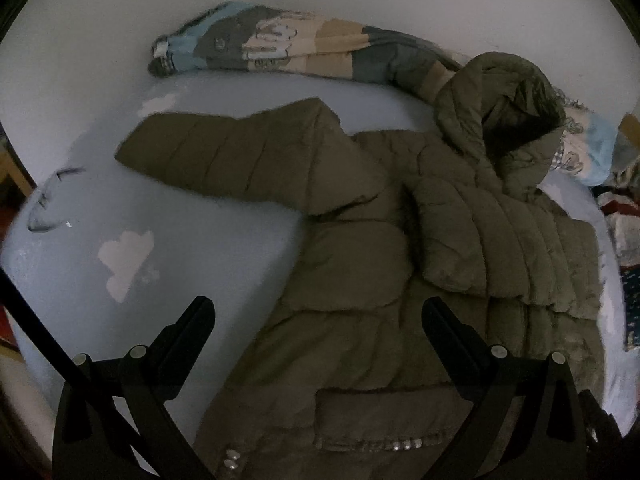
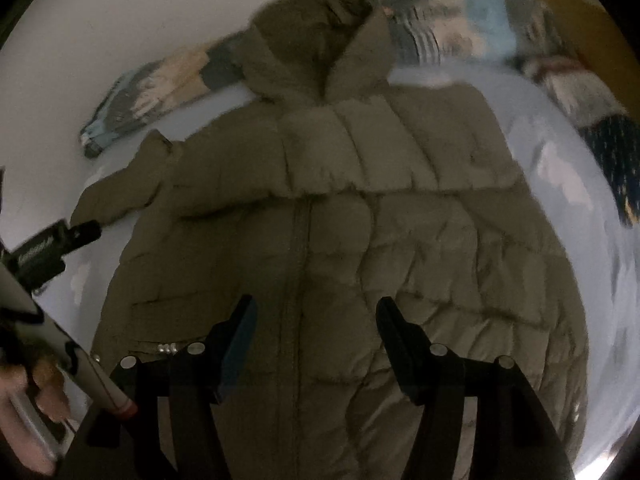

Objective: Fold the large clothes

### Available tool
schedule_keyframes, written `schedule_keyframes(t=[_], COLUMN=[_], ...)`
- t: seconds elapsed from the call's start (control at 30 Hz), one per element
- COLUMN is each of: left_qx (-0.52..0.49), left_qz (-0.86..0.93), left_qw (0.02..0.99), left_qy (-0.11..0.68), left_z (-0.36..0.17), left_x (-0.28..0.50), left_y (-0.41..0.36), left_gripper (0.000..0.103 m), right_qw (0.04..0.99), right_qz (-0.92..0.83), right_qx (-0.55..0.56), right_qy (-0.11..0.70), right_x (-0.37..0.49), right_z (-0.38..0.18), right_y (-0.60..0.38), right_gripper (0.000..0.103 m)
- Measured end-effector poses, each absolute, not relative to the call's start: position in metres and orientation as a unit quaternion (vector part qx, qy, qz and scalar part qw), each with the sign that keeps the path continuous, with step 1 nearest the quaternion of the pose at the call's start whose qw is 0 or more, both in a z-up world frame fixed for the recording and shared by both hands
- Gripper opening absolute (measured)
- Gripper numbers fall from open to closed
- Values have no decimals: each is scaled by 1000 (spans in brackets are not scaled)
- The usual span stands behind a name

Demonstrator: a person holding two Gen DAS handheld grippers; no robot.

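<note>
Left gripper (image 1: 318, 312): jaws spread wide, nothing held, hung above the lower front of the olive puffer jacket (image 1: 360, 280). Right gripper (image 2: 316, 312): jaws parted, nothing gripped, poised over the jacket's zip line (image 2: 298, 264). Jacket is laid front-up on a light blue bedsheet (image 1: 200, 240) with white cloud print. One sleeve (image 1: 224, 156) is stretched out sideways; the other sleeve (image 1: 480, 240) is seen folded across the chest. Hood (image 1: 500, 120) rests against a patchwork blanket (image 1: 280, 44) rolled along the wall.
</note>
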State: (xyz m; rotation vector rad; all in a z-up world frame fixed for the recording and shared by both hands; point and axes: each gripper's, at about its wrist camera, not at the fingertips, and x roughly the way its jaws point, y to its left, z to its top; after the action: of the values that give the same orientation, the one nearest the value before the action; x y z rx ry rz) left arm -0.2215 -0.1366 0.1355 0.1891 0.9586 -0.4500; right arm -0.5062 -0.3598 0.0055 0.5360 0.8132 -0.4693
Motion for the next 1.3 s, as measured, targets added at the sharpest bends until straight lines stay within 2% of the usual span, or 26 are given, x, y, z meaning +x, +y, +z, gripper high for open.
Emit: schedule_keyframes(t=[0.07,0.17,0.33,0.4,0.57,0.77,0.83,0.9,0.97,1.17,1.3], left_qx=[96,92,124,132,81,-46,-79,-117,-156,-263,-293], left_qz=[-204,-203,-204,-187,-173,-153,-135,-126,-126,-145,-148], left_qw=[862,858,870,867,872,856,854,846,835,811,800], left_qy=[455,462,430,444,450,491,497,505,513,502,502], left_z=[134,132,128,125,136,126,119,111,104,85,69], left_x=[-222,-221,-219,-207,-153,-70,-45,-23,-4,44,71], left_y=[-142,-149,-154,-150,-113,-37,-7,19,39,83,83], left_gripper=[103,103,103,103,103,101,93,71,62,43,43], right_qw=[866,849,859,864,864,862,861,861,862,864,863], right_qz=[-232,-244,-223,-220,-195,-195,-188,-182,-176,-172,-169], right_qx=[250,245,283,277,289,299,299,300,296,287,285], right_qy=[366,400,363,359,363,361,365,369,371,375,382], right_x=[-514,-499,-485,-479,-472,-469,-469,-467,-465,-460,-457], right_z=[-6,-26,-6,0,2,2,0,-1,0,-3,-7], right_y=[-359,-366,-374,-370,-366,-365,-364,-361,-359,-354,-353], right_gripper=[66,66,66,66,66,66,66,66,66,66,66])
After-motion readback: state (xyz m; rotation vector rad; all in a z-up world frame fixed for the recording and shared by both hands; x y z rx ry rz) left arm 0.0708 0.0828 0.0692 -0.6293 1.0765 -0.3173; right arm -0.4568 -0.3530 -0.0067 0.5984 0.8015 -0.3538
